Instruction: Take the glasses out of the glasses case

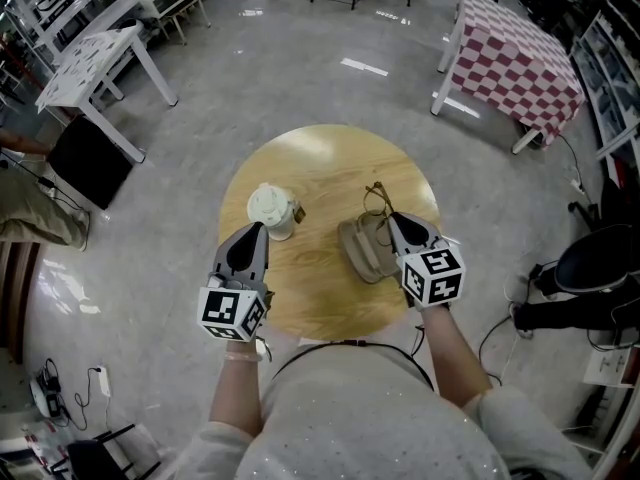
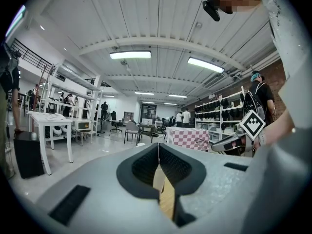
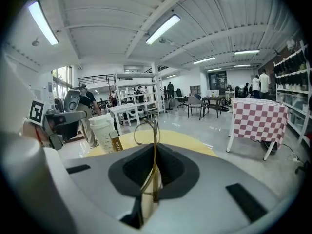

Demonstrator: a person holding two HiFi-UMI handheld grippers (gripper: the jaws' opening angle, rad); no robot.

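Our right gripper (image 3: 155, 152) has its jaws closed on the thin gold wire of the glasses (image 3: 155, 138), which sit just over the far end of the open case (image 1: 362, 250). We judge the lift-out is under way; next we need a gentle rise clear of the case. Our left gripper (image 2: 159, 147) has its jaws together on nothing, near the cup (image 3: 105, 130), whose tag reads "COFF", on the table (image 1: 320, 168)
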